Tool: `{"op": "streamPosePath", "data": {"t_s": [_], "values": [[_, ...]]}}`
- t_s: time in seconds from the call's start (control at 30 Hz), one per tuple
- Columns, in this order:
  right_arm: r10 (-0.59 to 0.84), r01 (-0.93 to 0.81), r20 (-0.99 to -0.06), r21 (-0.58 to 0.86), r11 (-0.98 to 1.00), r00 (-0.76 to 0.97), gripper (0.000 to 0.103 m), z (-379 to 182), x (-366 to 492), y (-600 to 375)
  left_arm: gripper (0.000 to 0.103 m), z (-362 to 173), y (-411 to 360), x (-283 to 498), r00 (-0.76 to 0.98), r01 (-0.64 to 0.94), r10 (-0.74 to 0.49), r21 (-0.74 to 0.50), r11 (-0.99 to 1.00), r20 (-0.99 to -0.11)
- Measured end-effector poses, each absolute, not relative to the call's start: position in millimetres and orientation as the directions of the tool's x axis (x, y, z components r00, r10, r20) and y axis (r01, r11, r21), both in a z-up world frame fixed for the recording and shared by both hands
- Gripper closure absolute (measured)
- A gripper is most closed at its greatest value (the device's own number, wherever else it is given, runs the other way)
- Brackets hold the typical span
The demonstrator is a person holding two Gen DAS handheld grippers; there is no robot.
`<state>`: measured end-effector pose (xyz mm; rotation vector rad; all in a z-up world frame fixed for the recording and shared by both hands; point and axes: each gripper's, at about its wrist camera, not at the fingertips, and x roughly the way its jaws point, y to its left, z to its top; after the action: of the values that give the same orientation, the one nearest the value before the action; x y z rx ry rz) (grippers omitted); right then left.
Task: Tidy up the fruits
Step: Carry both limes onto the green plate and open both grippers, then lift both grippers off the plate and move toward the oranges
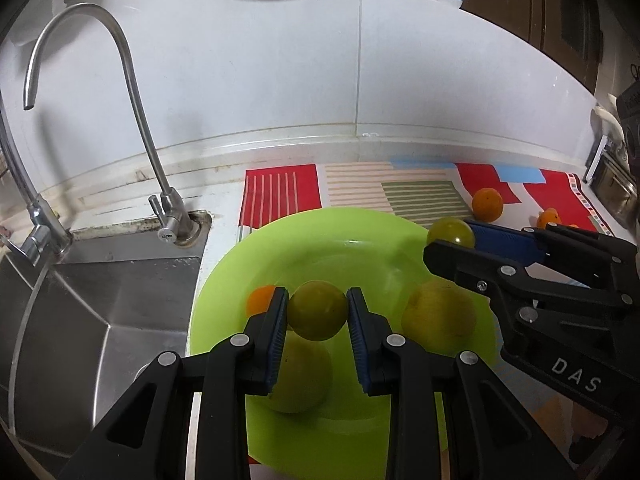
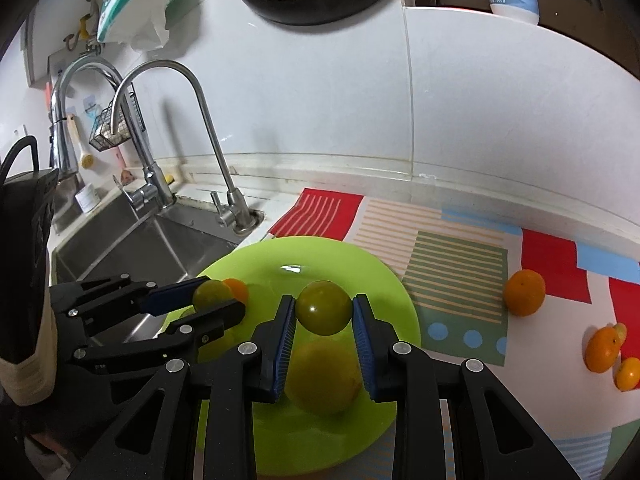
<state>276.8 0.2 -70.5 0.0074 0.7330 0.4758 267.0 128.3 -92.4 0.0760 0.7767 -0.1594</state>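
— Where's the fruit?
— One green fruit (image 1: 318,310) clamped in my left gripper (image 1: 318,312), another green fruit (image 2: 324,307) clamped in my right gripper (image 2: 324,312); both above the lime plate (image 1: 360,236).
— Handling?
— Smooth, round, probably light and slippery; I pinch across the widest middle; oranges (image 2: 524,293) wait on the mat (image 2: 456,264).

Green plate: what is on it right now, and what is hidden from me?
On the green plate lie two large yellow-green fruits and a small orange fruit. Both tongs, left and right, hold small green fruits above it, partly covering what lies beneath.
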Motion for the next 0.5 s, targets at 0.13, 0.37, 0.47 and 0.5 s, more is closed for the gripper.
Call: {"op": "streamPosePath", "data": {"t_s": [0.13,0.37,0.47,0.5], "values": [[0.418,-0.409,-0.639,0.173,0.896,0.645,0.073,-72,280,0,0.071,-91,130,267,0.71,0.167,-0.111,0.013,0.986,-0.696],[0.413,-0.408,-0.622,0.16,0.899,0.665,0.067,-65,273,-3,0.056,-80,132,257,0.737,0.135,-0.084,0.024,0.991,-0.671],[0.401,-0.395,-0.612,0.153,0.906,0.682,0.066,-58,265,-8,0.052,-74,132,249,0.746,0.122,-0.074,0.027,0.992,-0.662],[0.399,-0.392,-0.611,0.153,0.907,0.683,0.066,-56,263,-10,0.049,-71,132,245,0.75,0.12,-0.072,0.028,0.992,-0.657]]}}
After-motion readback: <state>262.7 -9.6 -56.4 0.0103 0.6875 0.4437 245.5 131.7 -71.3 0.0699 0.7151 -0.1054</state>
